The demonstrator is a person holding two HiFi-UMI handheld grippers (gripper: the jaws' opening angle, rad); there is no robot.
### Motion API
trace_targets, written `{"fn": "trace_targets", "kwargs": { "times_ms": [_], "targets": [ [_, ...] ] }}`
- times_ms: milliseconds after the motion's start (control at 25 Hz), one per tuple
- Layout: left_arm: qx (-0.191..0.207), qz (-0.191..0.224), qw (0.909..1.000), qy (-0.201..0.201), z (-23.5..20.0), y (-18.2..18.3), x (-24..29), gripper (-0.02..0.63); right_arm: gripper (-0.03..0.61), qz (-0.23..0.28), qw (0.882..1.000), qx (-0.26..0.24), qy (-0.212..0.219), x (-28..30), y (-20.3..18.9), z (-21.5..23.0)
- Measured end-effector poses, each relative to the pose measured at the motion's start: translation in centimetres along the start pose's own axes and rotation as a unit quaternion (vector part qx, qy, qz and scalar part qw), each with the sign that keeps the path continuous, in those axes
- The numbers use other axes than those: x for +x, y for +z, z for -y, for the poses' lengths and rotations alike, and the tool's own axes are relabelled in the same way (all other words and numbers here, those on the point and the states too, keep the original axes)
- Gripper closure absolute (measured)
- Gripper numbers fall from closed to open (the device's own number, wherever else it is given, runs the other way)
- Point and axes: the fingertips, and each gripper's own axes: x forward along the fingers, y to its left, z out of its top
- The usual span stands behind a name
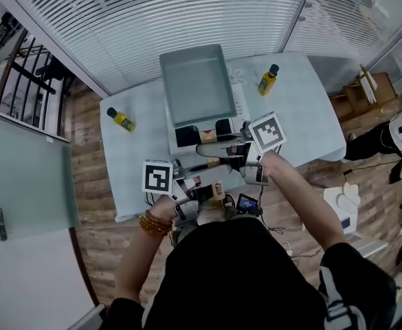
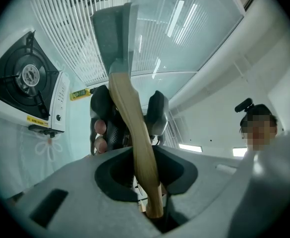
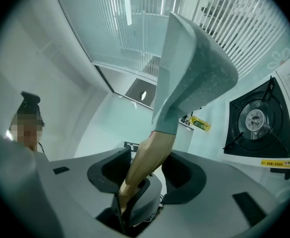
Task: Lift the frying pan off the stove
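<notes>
The square grey frying pan [image 1: 197, 84] hangs tilted in the air above the white gas stove [image 1: 240, 108]. Its wooden handle [image 2: 135, 138] runs between the jaws of my left gripper [image 2: 145, 167], which is shut on it. The same handle [image 3: 147, 157] also passes through my right gripper [image 3: 147, 170]. There it leans on one jaw and a gap shows at the other. In the head view both grippers meet at the handle near the table's front, left gripper [image 1: 199, 174] and right gripper [image 1: 229, 150]. The stove's burner [image 3: 256, 120] is bare.
A light blue cloth covers the table [image 1: 304, 115]. One yellow bottle [image 1: 121, 119] lies at the left and another yellow bottle [image 1: 268, 80] stands at the back right. Window blinds run behind the table, with a wooden floor all round it.
</notes>
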Motion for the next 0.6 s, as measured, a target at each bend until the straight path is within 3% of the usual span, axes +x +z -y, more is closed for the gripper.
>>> {"fn": "trace_targets", "kwargs": {
  "times_ms": [600],
  "targets": [
    [-0.009, 0.0, 0.9999, -0.007, -0.12, -0.11, 0.31, 0.522, 0.387, 0.008, 1.0, 0.005, 0.007, -0.12, 0.03, 0.1]
  ]
}}
